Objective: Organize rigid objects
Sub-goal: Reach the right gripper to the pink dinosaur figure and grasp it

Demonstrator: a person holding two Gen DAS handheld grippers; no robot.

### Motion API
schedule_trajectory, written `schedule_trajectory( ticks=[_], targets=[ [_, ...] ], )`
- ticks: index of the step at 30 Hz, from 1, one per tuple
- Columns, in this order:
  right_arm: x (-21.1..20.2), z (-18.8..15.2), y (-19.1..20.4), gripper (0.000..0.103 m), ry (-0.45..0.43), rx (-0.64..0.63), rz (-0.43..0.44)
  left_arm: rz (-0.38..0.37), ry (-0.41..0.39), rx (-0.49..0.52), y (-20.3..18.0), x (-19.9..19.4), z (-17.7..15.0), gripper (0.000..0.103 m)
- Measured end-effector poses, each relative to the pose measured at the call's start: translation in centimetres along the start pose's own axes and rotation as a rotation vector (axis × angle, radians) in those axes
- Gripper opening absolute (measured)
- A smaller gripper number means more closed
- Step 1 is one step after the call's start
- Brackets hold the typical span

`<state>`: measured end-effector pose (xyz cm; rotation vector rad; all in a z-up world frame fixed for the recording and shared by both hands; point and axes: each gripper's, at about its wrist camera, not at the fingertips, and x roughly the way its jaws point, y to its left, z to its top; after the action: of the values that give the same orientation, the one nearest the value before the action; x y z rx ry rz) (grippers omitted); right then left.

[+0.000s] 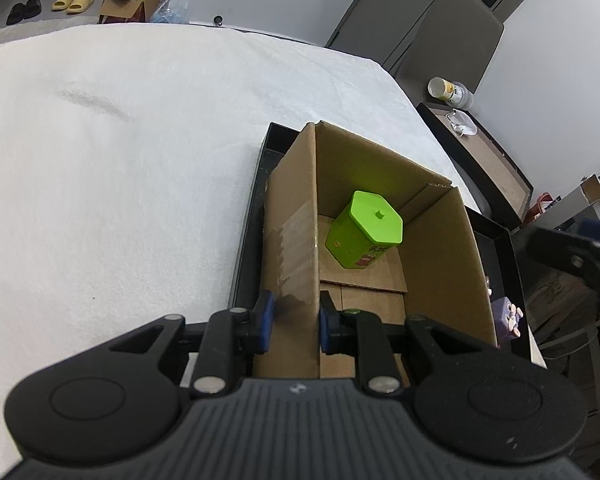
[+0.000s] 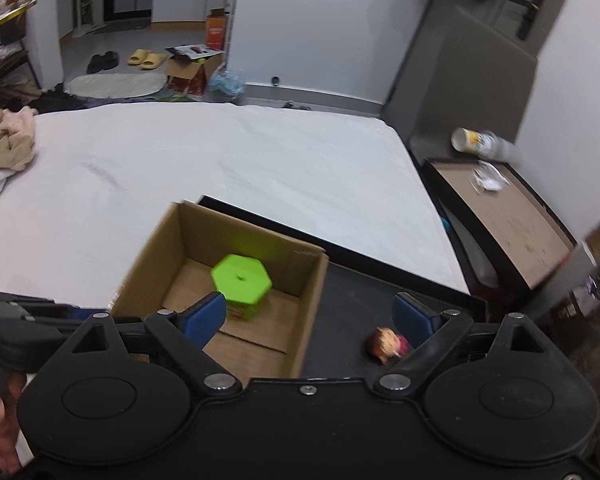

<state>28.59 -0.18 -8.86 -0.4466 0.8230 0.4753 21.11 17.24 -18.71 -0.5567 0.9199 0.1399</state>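
An open cardboard box [image 1: 436,216] stands in a black tray [image 1: 248,216] on a white bed. A green hexagonal tin [image 1: 362,234] stands inside the box; it also shows in the right wrist view [image 2: 242,284]. My left gripper [image 1: 294,318] is shut on the box's left wall, one pad each side. My right gripper [image 2: 312,316] is open and empty above the box [image 2: 156,252] and tray [image 2: 352,300]. A small doll figure [image 2: 386,344] lies on the tray by the right finger. A purple toy [image 1: 508,316] sits right of the box.
The white bed [image 1: 120,140] spreads left and behind. A dark bedside cabinet [image 2: 512,216] with a bottle [image 2: 480,142] stands to the right. Clothes [image 2: 4,148] lie on the bed's far left. Slippers and a box are on the floor beyond.
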Motion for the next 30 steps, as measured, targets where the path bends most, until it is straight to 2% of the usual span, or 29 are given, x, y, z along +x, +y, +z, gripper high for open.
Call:
schedule_trajectory(
  ticks=[8, 13, 25, 30],
  targets=[
    [-1.3, -2.9, -4.7, 0.09, 0.022, 0.114, -0.022, 0.024, -0.003, 0.02, -0.6, 0.1, -0.2, 0.02],
    [-1.6, -5.1, -7.1, 0.09, 0.048, 0.15, -0.066, 0.04, -0.006, 0.036, -1.1, 0.3, -0.3, 0.02],
    [-1.9, -8.7, -11.2, 0.09, 0.084, 0.221, -0.094, 0.071, 0.003, 0.063, -1.6, 1.0, -0.5, 0.02],
    [-1.4, -10.1, -12.6, 0.09, 0.098, 0.258, -0.076, 0.085, 0.003, 0.071, -2.0, 1.2, -0.5, 0.02]
  ],
)
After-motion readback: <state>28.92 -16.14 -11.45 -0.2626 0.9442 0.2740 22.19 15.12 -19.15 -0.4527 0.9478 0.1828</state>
